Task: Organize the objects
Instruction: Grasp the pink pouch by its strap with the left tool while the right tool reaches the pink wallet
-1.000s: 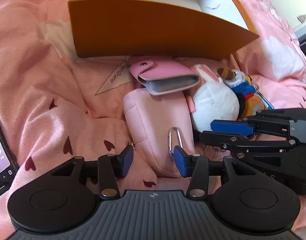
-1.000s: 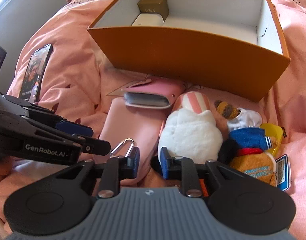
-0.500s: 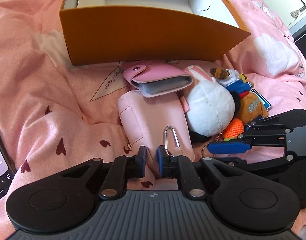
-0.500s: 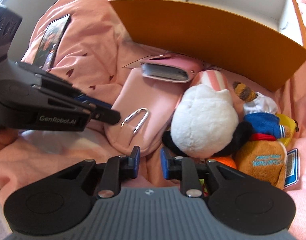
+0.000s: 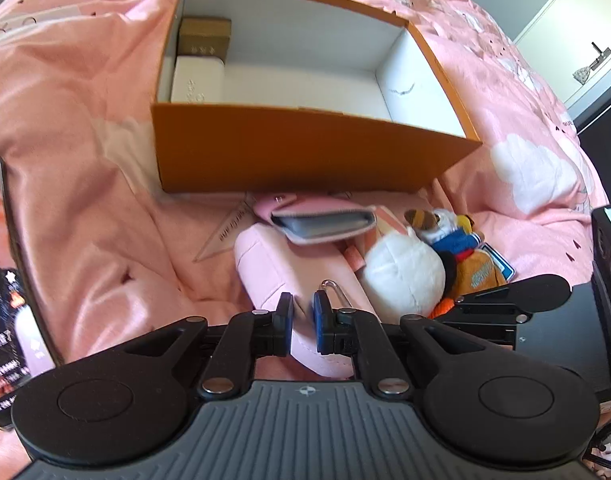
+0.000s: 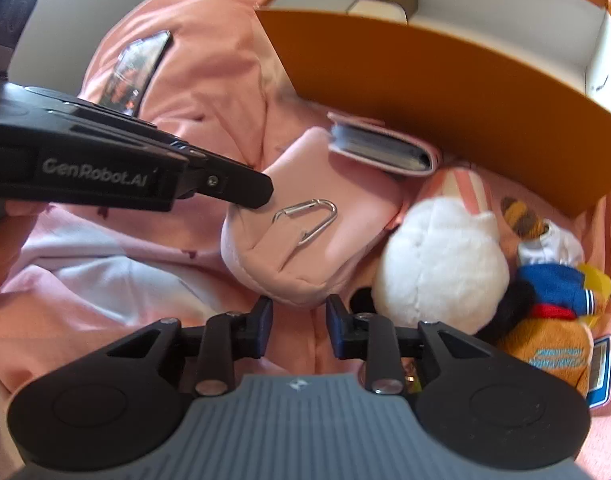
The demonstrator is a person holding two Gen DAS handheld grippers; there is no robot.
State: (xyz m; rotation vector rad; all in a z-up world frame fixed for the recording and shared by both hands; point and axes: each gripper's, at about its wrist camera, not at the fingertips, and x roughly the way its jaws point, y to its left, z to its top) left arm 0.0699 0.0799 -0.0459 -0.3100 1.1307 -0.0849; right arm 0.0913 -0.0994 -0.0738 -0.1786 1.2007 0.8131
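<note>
Phone (image 5: 9,280) face-up on pink duvet (image 5: 85,120); white cabinet (image 5: 577,40) at room edge.

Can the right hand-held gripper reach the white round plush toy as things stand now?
Probably yes. The right hand-held gripper is open, and the white round plush toy lies just ahead to its right, uncovered on top; only the soft pink fabric pouch lies alongside.

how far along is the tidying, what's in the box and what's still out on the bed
Early on. Done: only a brown box and a white box sit in the orange box. In hand: the left gripper is pinched on the pink pouch near its carabiner; the right gripper is open, holding nothing. Left: the card holder and plush toys lie on the bed.
</note>
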